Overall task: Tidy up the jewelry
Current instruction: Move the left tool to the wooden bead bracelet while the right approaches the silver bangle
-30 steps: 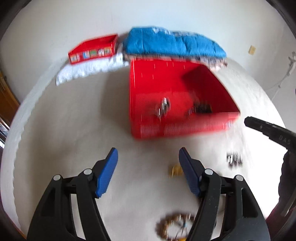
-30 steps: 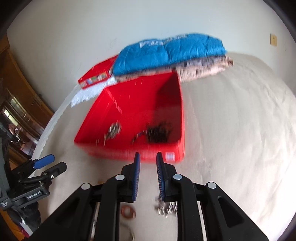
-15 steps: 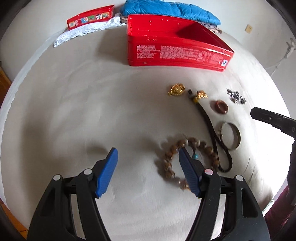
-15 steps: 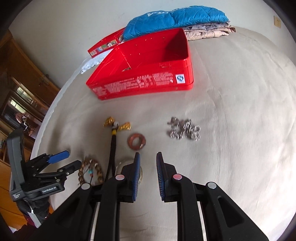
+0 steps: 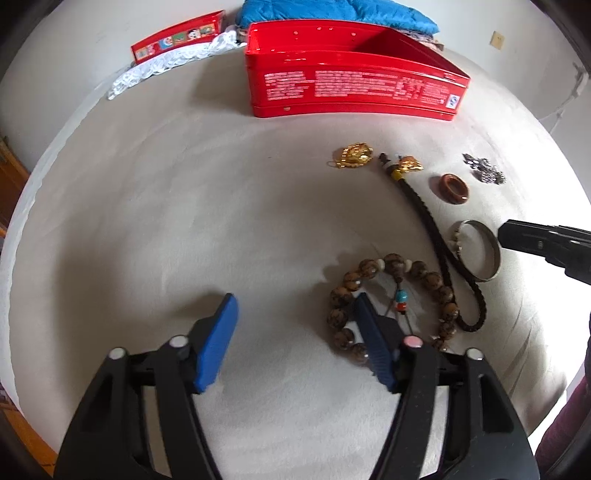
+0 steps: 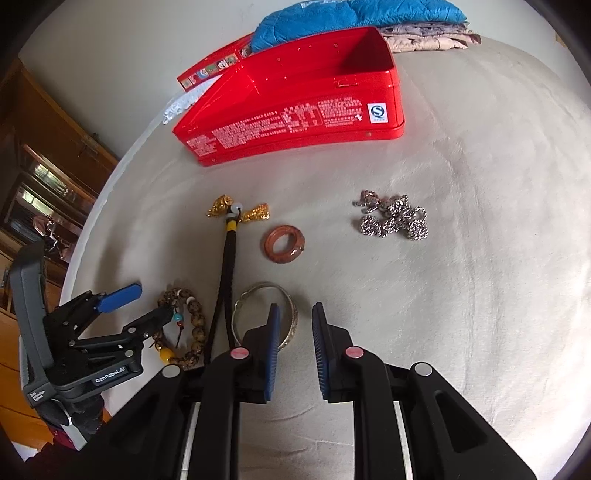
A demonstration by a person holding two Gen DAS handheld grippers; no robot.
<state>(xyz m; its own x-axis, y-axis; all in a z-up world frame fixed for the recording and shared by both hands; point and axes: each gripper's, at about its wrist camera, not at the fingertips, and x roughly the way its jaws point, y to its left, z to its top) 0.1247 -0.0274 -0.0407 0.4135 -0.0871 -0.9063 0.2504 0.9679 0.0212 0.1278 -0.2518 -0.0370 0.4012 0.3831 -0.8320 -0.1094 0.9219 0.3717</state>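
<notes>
One red tin, six jewelry pieces, two grippers.

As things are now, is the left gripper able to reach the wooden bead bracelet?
Probably yes. The left gripper, jaws closing with nothing between them, hovers beside the wooden bead bracelet; one jaw is already over its ring. Nothing covers it, though the braided cord lies against its far side.

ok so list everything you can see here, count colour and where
tin box: one, red, open, far side of the bed
lid: one, red, behind the box on white lace
folded bedding: blue over patterned, behind the box
gold charm: one, lying alone before the box
braided cord: one, dark, gold charms at its end
ring: one, reddish brown, beside the cord
silver chain: one, bunched, right of the ring
bangle: one, silver
bead bracelet: one, brown
left gripper: blue fingers closing, one inside the bracelet
right gripper: narrow gap, empty
</notes>
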